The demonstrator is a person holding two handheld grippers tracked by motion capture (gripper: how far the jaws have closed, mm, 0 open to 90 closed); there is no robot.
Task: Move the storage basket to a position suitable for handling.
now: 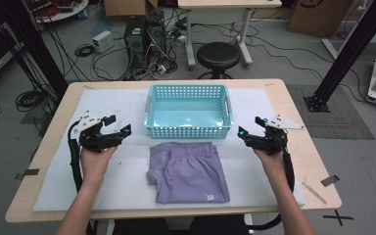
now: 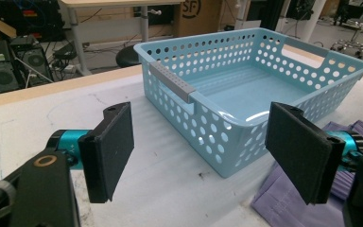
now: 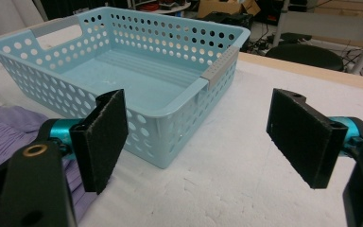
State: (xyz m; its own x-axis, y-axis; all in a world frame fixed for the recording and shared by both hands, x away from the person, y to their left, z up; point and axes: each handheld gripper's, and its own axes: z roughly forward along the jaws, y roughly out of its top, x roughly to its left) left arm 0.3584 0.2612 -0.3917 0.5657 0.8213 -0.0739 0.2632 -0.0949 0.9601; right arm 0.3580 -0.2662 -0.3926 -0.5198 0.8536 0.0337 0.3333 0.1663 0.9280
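Looks like a robotics lab or workshop tbh. Desktop computer towers [image 1: 144, 32] sit on the bare floor in a mess of cables [image 1: 105, 61], with black metal frame posts [image 1: 355, 46], cardboard boxes [image 1: 318, 17] and a black stool [image 1: 218, 56] around.

high view: overhead, facing forward-down | gripper views: low, close, converging | shared: basket [image 1: 188, 111] corners

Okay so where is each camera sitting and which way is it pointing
High view: above the table's near edge, looking down at the folded purple shorts, with forearms, left gripper and right gripper.
Left gripper view: rides the left gripper, facing the light blue perforated plastic basket; open black jaws.
Right gripper view: rides the right gripper, facing the basket's other end; open black jaws.
All three share basket and shorts.
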